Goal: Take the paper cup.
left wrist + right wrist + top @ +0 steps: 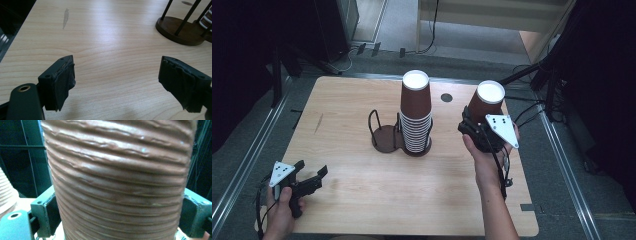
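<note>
Right gripper point(479, 131), right of centre, clamps a brown ribbed paper cup point(486, 102) upside down; left gripper point(309, 176), lower left, gapes wide over the table point(347, 100).

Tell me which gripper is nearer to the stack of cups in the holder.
Right. The right gripper, shut on a single brown cup, is just to the right of the stack of cups. The left gripper, fingers open, sits near the table's front left corner.

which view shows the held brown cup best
The high view: the brown cup shows nearly whole, upside down, clamped by the right gripper beside the cup stack. The right gripper view gives just its ribbed wall between the jaws.
</note>
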Tool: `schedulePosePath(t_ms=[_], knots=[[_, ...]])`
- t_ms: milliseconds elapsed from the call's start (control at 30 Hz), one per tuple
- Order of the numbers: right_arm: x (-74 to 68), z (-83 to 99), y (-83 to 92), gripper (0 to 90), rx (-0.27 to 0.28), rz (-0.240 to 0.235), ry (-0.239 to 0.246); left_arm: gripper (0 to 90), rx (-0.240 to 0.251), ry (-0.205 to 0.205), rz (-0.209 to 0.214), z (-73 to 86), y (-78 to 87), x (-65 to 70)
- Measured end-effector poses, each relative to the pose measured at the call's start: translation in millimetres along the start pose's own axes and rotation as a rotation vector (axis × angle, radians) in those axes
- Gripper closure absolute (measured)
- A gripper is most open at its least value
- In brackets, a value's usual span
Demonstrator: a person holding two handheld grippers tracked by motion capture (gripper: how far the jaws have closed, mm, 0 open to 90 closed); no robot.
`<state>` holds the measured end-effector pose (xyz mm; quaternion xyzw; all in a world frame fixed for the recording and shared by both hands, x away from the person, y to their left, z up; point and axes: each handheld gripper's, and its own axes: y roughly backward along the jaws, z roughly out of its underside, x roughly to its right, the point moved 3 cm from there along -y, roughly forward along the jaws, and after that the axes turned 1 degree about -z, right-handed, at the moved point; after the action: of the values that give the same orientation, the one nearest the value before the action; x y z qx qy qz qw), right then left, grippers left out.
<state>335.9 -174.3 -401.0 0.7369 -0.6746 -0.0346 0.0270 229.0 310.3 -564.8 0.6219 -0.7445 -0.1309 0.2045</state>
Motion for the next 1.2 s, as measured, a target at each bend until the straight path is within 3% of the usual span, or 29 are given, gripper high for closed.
schedulePosePath(t_ms=[167, 400, 567, 600, 800, 933, 1200], knots=[[6.8, 12.9, 5.4, 10.0, -0.007, 0.003, -0.019, 14.4, 0.002, 0.006, 0.008, 0.0, 0.0, -0.2], [10.5, 29.2, 11.8, 10.0, -0.020, 0.003, -0.034, 14.3, 0.011, 0.029, 0.057, -1.2, -1.4, -2.3], [10.7, 44.0, 16.3, 10.0, -0.035, -0.002, -0.022, 14.3, 0.014, -0.009, 0.053, -2.3, -3.1, 0.8], [9.8, 49.1, 17.8, 10.0, -0.042, -0.007, -0.015, 14.3, 0.012, -0.046, 0.039, -3.3, -4.6, 1.5], [5.0, 58.6, 24.3, 10.0, -0.046, -0.029, -0.010, 14.4, -0.004, -0.064, 0.027, -7.5, -5.0, 2.9], [3.1, 60.6, 29.7, 10.1, -0.035, -0.047, -0.002, 14.4, 0.006, -0.057, 0.055, -14.4, -2.9, 6.8], [0.7, 66.4, 40.3, 10.1, -0.027, -0.083, 0.029, 14.4, 0.043, -0.084, 0.117, -37.3, -0.4, 24.3]])
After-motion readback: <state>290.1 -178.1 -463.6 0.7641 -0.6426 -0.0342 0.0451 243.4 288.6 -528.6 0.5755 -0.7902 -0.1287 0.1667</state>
